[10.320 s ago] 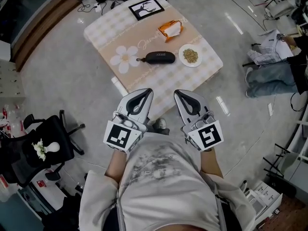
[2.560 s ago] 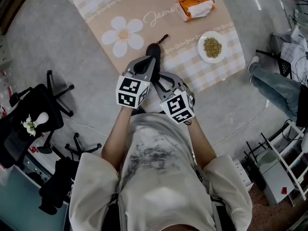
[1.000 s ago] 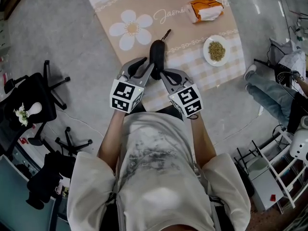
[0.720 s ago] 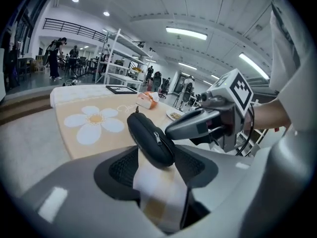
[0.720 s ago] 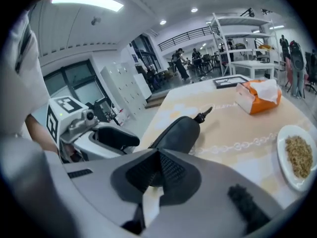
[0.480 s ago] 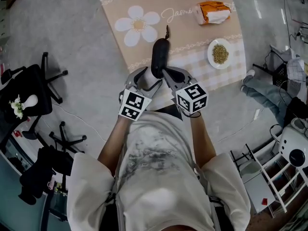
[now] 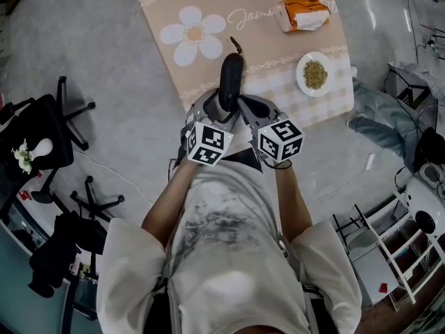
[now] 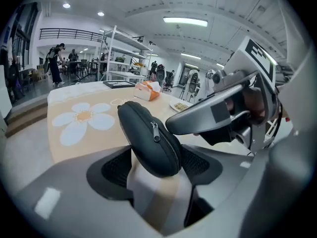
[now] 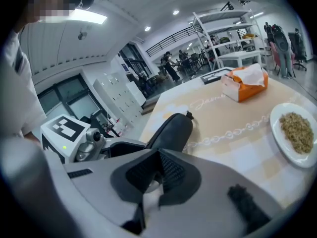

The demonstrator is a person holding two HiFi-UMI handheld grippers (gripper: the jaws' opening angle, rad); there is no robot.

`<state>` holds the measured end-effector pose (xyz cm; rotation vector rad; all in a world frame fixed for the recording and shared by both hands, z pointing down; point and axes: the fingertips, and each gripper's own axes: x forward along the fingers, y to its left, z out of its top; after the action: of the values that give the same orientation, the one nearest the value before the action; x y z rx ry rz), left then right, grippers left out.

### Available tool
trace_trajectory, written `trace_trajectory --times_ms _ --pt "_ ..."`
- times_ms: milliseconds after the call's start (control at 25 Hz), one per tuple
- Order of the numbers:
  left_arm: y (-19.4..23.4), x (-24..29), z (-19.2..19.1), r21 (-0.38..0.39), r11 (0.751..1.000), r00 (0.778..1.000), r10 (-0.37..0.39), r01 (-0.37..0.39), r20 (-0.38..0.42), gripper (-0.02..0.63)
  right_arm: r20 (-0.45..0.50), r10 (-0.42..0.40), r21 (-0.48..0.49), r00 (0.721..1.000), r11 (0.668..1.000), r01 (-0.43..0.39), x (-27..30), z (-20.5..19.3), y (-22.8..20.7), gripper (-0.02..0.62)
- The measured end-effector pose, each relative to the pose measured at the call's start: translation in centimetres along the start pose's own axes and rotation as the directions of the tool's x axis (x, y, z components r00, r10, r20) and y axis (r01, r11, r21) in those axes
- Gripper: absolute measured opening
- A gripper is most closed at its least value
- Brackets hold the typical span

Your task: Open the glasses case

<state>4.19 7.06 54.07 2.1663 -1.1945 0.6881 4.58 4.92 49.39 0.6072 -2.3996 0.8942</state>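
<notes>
Left gripper (image 7: 211,113): jaws spread wide, just been opening. The near end of the glasses case (image 7: 231,82) sits between them and the pads look clear of it. Right gripper (image 7: 245,108): jaws closed together, tips at the case's near end.

Head view: the black case lies at 12 o'clock from both grippers, at the table (image 7: 268,51) edge. Its near end seems to be past the edge. Both forearms reach forward, with the grippers angled down and converging on the case.

Left gripper view: the case fills the gap between the pads (image 8: 116,170). Its zipper pull (image 8: 155,131) faces up, and the right gripper's tip is at 3 o'clock of it, against the shell.

Right gripper view: the pads meet. I cannot tell whether they nip the pull.

Judgement: light, stiff fabric shell, neither slippery nor fragile. Clamp across the body and draw the zipper pull.
</notes>
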Motion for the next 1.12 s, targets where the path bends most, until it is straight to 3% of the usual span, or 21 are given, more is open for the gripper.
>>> trace_trajectory --times_ms 240,320,400,600,960,1120 --pt "0.4 -0.4 -0.1 0.036 0.999 1.000 -0.006 0.007 -0.024 0.301 -0.019 -0.012 -0.204 1.000 0.979 0.008 -0.6 0.8 0.9 0.015" --pt "0.5 -0.6 -0.1 0.063 0.998 0.999 0.002 0.000 -0.034 0.296 -0.034 -0.009 -0.298 0.999 0.955 -0.001 -0.4 1.1 1.7 0.028" --pt "0.6 -0.7 -0.1 0.082 0.997 0.999 0.008 -0.005 -0.043 0.291 -0.053 -0.008 -0.377 0.999 0.926 -0.013 0.0 1.3 2.4 0.106" --pt "0.8 -0.8 -0.1 0.110 0.994 0.998 0.017 -0.011 -0.060 0.288 -0.101 -0.036 -0.553 0.994 0.833 -0.026 1.5 1.4 3.6 0.143" --pt "1.5 -1.0 0.0 0.106 0.994 0.998 0.004 0.003 -0.067 0.282 -0.094 -0.076 -0.682 0.993 0.731 -0.009 2.3 2.0 4.0 0.131" --pt "1.5 -1.2 0.0 0.109 0.994 0.997 -0.016 0.023 -0.069 0.282 -0.115 -0.045 -0.737 0.992 0.674 -0.055 2.8 2.1 4.7 0.132"
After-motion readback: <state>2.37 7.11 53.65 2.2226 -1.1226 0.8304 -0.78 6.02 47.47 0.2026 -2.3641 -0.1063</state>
